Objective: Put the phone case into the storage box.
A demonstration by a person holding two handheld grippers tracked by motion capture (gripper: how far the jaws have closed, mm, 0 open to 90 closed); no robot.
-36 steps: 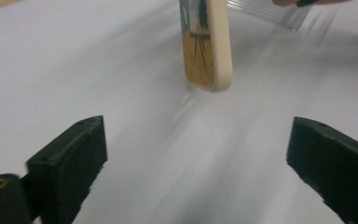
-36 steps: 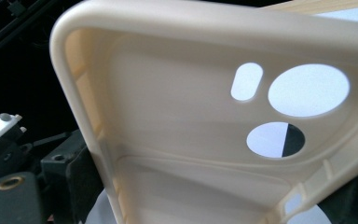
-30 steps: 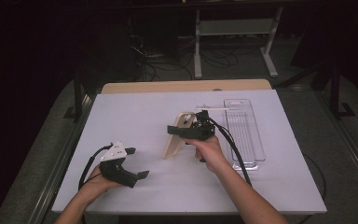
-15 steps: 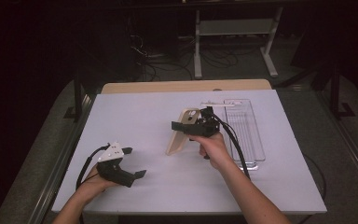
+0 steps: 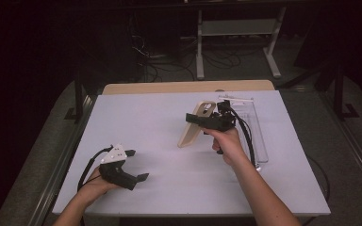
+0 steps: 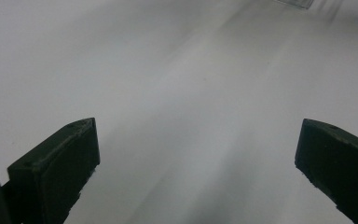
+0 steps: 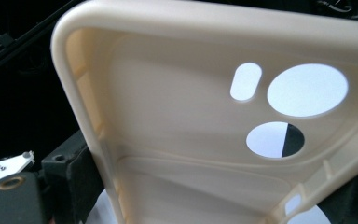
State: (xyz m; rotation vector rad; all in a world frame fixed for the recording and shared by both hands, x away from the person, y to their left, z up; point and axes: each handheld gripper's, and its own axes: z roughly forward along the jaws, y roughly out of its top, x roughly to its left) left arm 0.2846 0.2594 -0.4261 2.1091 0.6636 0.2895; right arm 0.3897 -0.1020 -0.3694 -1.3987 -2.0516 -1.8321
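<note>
Right gripper (image 5: 202,123) pinching cream phone case (image 5: 194,126), raised tilted above table (image 5: 136,127) centre; left gripper (image 5: 134,165) spread, idle. Keep grip firm, lower slowly, avoid clear tray (image 5: 257,127)

Wide bare table (image 5: 160,117) btwn hands; clear tray (image 5: 259,136) (far right) hems in raised phone case (image 5: 195,125).

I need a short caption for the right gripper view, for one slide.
Right gripper shut on a cream phone case, its inner side and three camera cut-outs facing the lens.
</note>
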